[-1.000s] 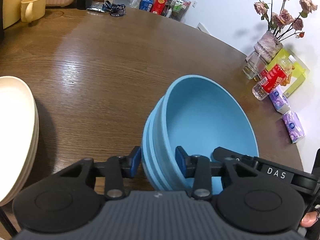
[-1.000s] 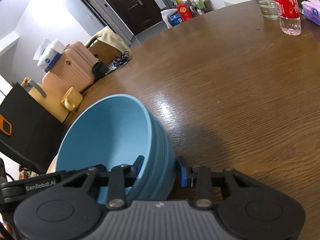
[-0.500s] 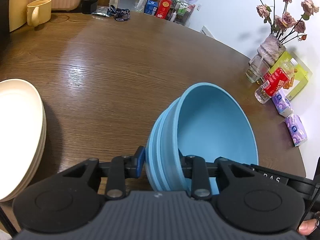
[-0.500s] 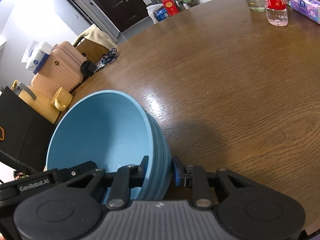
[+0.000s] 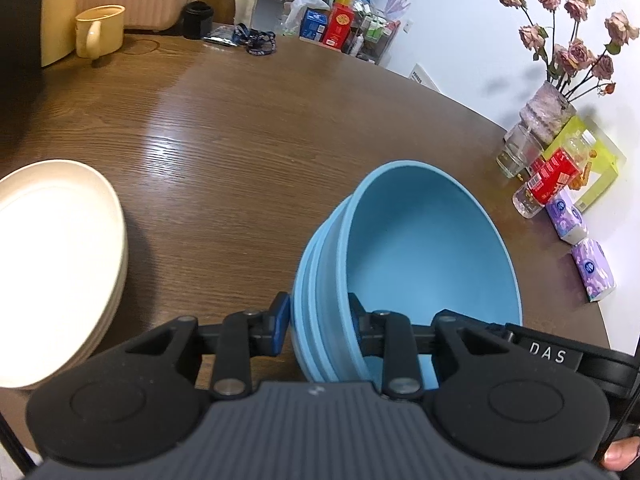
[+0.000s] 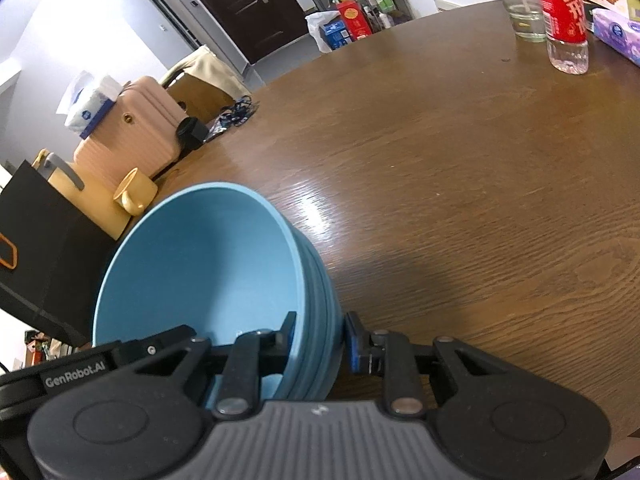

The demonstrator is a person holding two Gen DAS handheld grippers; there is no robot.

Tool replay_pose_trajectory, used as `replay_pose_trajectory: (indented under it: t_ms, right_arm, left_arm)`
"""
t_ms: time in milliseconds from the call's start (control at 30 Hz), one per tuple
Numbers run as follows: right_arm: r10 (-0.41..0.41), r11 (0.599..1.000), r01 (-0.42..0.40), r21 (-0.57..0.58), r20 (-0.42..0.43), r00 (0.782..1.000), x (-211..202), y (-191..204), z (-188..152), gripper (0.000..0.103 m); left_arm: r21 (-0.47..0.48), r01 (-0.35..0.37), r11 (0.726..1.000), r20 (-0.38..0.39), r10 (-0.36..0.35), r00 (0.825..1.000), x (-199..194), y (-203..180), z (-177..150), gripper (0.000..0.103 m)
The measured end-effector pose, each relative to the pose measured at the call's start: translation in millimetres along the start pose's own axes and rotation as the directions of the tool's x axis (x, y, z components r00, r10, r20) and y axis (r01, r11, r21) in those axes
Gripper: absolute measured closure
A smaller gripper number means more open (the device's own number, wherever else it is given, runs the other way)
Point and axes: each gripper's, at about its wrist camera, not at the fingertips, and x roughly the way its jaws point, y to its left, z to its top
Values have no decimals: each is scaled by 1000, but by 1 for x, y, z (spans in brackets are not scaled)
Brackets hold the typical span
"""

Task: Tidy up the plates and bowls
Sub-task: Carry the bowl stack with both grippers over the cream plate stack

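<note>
My left gripper [image 5: 316, 322] and right gripper [image 6: 320, 338] have both closed their jaws from wide open onto opposite rims of the blue bowl stack [image 5: 408, 264], which has tilted up off the worktop [image 5: 240, 152]. The nested bowls now move as one, I judge. Farther left, the cream plates [image 5: 56, 248] wait, stacked.
</note>
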Motion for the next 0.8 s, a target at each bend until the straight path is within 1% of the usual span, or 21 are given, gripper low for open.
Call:
replay_pose_trajectory:
  t_ms: [167, 567, 800]
  right_arm:
    - [13, 1000, -14, -23, -5, 1000, -2, 17, -3, 80]
    - [45, 996, -46, -82, -25, 999, -5, 60, -14, 80]
    - [57, 991, -61, -117, -39, 998, -4, 85, -17, 80]
  left_arm:
    - [-17, -18, 1000, 22, 18, 1000, -15, 11, -1, 74]
    - [-66, -58, 996, 65, 63, 996, -49, 42, -4, 79]
    - [-96, -75, 993, 86, 84, 993, -66, 59, -5, 79]
